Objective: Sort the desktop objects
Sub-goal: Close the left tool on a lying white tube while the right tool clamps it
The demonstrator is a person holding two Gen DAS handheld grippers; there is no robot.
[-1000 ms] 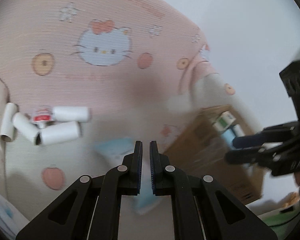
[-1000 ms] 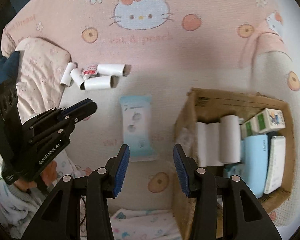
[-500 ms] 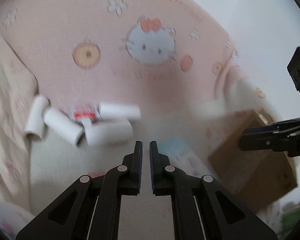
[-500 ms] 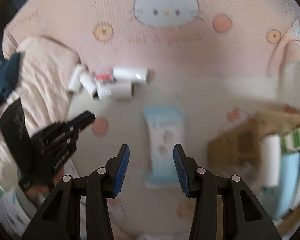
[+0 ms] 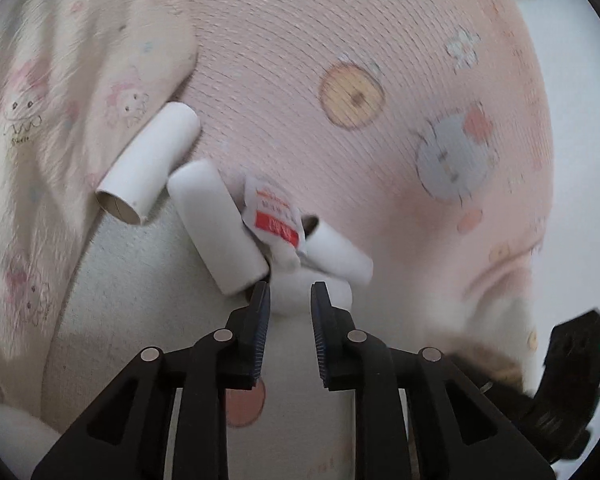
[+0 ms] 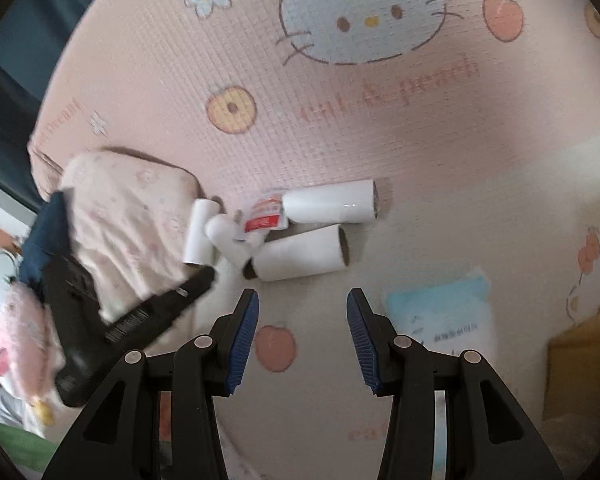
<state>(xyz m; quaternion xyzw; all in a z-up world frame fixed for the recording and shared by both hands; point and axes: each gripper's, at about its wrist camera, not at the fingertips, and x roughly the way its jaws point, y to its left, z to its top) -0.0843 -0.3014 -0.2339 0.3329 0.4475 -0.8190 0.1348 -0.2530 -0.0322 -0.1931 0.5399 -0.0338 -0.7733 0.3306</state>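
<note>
White paper rolls (image 6: pixel 300 258) lie clustered on a pink mat (image 6: pixel 380 140). Left gripper (image 5: pixel 286 292), jaws opening and empty, nears one; right gripper (image 6: pixel 302 300) hovers open. Next: straddle a roll, close.

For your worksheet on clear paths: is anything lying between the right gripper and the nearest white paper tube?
Nothing visible. Only bare mat lies between the open right gripper and the nearest tube. The left gripper comes in from the side, not across that path.

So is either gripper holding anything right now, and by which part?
Nothing is held. The left gripper is opening just short of the white rolls; the right gripper is open and empty.
</note>
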